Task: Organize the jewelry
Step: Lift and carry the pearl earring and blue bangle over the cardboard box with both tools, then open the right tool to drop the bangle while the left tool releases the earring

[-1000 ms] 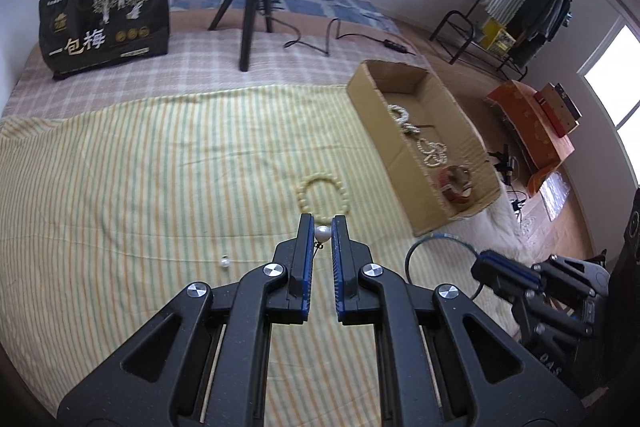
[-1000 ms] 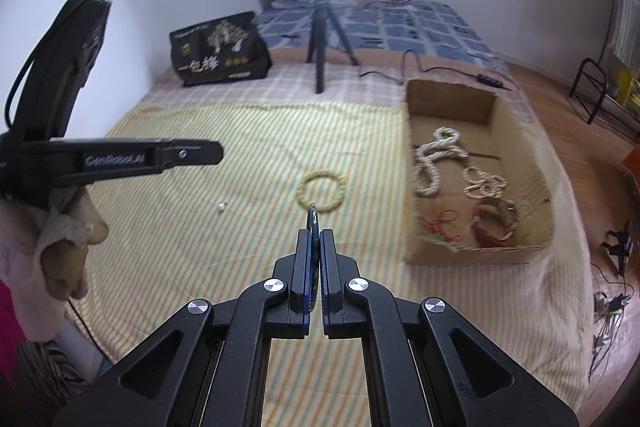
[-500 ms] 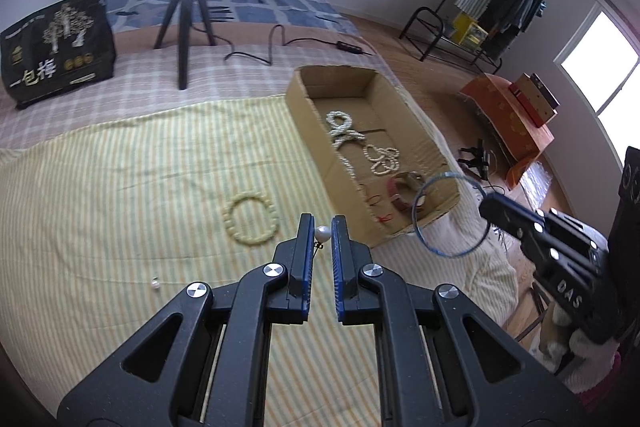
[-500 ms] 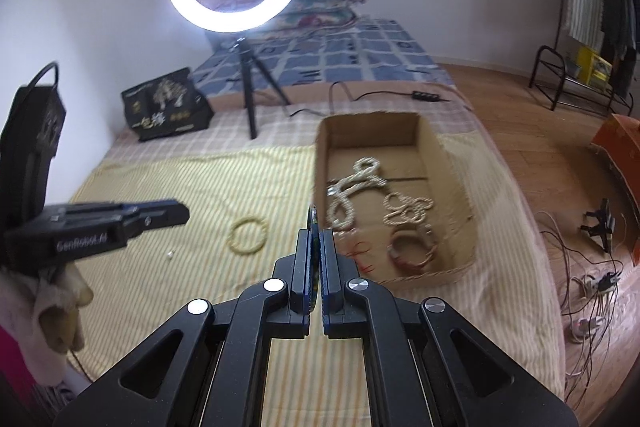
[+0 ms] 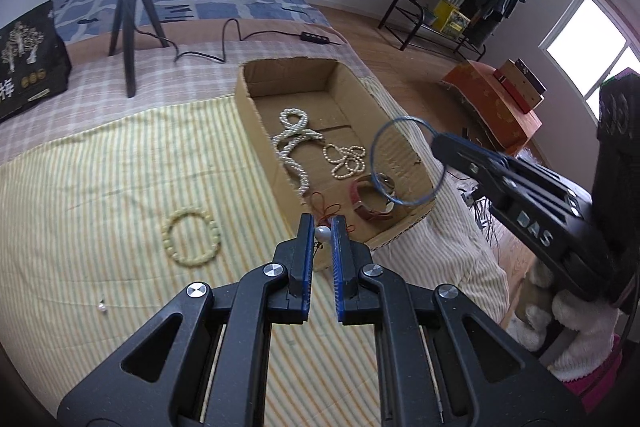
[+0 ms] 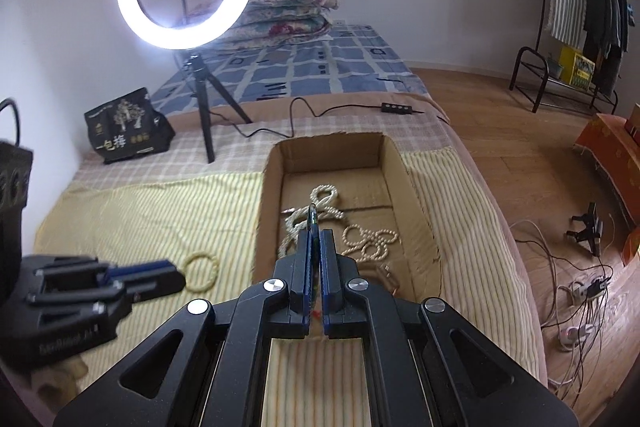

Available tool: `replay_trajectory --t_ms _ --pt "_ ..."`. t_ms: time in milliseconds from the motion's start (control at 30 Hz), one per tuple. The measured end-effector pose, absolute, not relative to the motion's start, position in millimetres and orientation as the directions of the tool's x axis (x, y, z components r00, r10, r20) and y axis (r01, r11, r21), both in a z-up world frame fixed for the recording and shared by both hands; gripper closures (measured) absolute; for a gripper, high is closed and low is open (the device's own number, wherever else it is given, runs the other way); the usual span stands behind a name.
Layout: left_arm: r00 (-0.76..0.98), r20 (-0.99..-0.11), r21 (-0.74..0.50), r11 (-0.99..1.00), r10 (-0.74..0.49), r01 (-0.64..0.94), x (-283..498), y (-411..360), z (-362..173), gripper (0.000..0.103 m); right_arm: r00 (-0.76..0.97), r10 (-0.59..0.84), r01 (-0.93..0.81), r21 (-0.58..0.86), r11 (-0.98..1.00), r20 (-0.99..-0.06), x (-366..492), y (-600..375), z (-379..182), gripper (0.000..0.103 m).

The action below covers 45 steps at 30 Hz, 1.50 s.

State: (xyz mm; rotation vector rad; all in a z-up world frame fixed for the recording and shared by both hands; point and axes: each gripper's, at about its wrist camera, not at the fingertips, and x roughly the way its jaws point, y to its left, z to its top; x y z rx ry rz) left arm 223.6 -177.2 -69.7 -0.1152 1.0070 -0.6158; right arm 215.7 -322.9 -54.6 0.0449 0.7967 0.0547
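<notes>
A: Left to right; what lies on the bed (image 5: 100, 187)?

B: A loose pearl (image 5: 102, 305); a bead bracelet (image 5: 191, 241); then the left tongs (image 5: 322, 230) clamped on a pearl earring (image 5: 323, 233), now at the cardboard box (image 5: 256, 115) near wall, closer than a second ago.

A: And the right?

B: The right tongs (image 5: 438, 143), shut on a blue hoop (image 5: 404, 163), have swung from beside the box to above it, where necklaces (image 5: 296, 143) lie; both pieces seem ready to release.
</notes>
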Motion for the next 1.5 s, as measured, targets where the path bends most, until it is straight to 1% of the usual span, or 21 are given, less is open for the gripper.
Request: replay_trajectory --t_ms 600,900,1333,1367,1400,1433,1467,1500 --pt "0.34 -0.776 -0.351 0.812 -0.531 0.467 240.9 -222.2 -97.2 0.096 0.665 0.025 0.055 0.082 0.995 -0.746 283.6 -357.9 -96.8 0.101" --pt "0.33 -0.786 -0.333 0.807 -0.523 0.487 243.0 -234.3 -105.4 0.096 0.661 0.035 0.076 0.113 0.991 -0.75 297.9 -366.6 -106.0 0.101" --pt "0.335 -0.792 -0.318 0.813 -0.511 0.488 245.7 -235.0 -108.9 0.096 0.656 0.039 0.083 0.123 0.989 -0.754 302.4 -369.2 -110.5 0.1" --pt "0.335 -0.793 -0.315 0.813 -0.509 0.489 245.7 -234.9 -109.0 0.096 0.657 0.032 0.089 0.12 0.989 -0.753 301.7 -369.2 -110.0 0.095" --pt "0.336 -0.794 -0.312 0.814 -0.507 0.49 245.5 -234.9 -109.1 0.096 0.657 0.031 0.09 0.119 0.989 -0.753 302.0 -369.4 -110.6 0.081" --pt "0.337 -0.795 -0.308 0.814 -0.504 0.492 244.9 -235.0 -109.1 0.096 0.657 0.027 0.096 0.119 0.988 -0.753 301.7 -369.7 -111.0 0.072" --pt "0.337 -0.797 -0.304 0.815 -0.501 0.493 244.6 -235.2 -109.2 0.095 0.66 0.024 0.1 0.119 0.988 -0.751 301.2 -369.8 -111.2 0.058" --pt "0.337 -0.8 -0.299 0.817 -0.496 0.493 244.4 -235.2 -109.6 0.085 0.664 0.021 0.103 0.12 0.987 -0.748 300.3 -369.9 -111.1 0.05"
